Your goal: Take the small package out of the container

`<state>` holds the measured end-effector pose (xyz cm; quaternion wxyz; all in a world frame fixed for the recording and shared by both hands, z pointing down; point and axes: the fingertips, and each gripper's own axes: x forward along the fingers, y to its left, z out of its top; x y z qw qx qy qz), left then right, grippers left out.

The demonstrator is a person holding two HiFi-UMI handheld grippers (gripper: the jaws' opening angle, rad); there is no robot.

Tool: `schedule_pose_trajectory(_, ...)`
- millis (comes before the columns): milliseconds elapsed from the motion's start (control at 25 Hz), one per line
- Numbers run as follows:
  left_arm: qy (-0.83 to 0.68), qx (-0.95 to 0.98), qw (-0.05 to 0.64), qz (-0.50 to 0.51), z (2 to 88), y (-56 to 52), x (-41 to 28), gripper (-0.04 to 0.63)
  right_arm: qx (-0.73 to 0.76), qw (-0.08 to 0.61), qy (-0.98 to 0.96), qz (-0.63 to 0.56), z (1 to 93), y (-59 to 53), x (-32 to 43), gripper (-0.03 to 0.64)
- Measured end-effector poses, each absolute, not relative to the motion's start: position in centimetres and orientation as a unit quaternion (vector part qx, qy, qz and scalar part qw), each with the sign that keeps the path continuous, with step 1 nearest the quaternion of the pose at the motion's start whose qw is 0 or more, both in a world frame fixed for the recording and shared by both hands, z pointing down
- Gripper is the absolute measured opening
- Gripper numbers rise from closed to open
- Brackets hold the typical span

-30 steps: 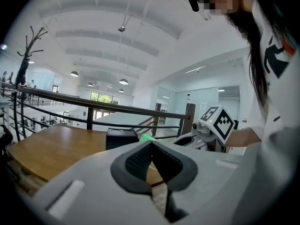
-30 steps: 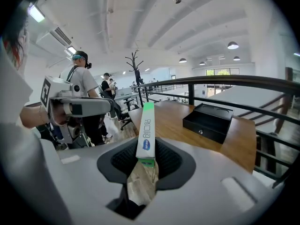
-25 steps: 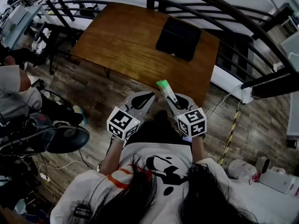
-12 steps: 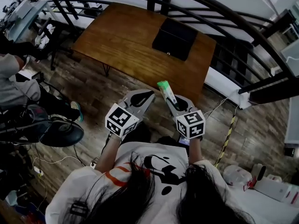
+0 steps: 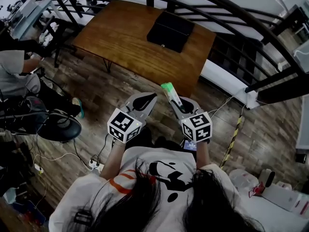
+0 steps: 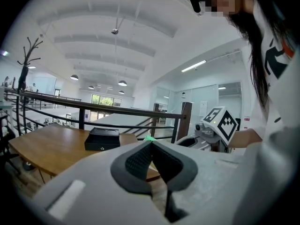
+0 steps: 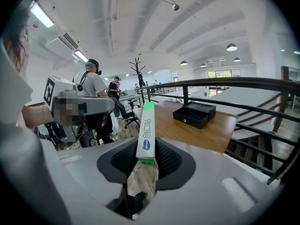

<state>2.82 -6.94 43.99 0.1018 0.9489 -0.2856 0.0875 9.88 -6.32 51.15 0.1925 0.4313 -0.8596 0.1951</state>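
While the broad brown wooden table (image 5: pixel 120 42) carries the black rectangular container (image 5: pixel 170 31) near its far edge, the grey left gripper (image 6: pixel 151 145) has its jaws pressed together on nothing. The grey right gripper (image 7: pixel 146 157) clamps the slim white-and-green small package (image 7: pixel 147 125), well apart from that container.

White package (image 7: pixel 146 130), green tip, blue logo. Black box (image 5: pixel 171 30) at 12 o'clock. Brown wood bench (image 5: pixel 120 37). Left gripper (image 5: pixel 146 98) and right gripper (image 5: pixel 175 103) grey, black pads, black-white markers. Floor (image 5: pixel 120 88) brown planks.
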Motion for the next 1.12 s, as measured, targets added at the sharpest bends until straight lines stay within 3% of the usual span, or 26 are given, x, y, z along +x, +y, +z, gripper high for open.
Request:
schedule_pose_trajectory(440, -0.309, 0.939, 0.114, 0.102, 45.4, -0.5, 6.8, 0.0, 0.406, 0.193, -0.871, 0.197, 52.3, -0.9, 13.4, 0.121)
schedule_pose_trajectory(1120, -0.317, 0.933, 0.116, 0.125, 45.5, 3.2, 5.5, 0.0, 0.391, 0.182, -0.882, 0.189, 51.9, 1.9, 11.2, 0.121)
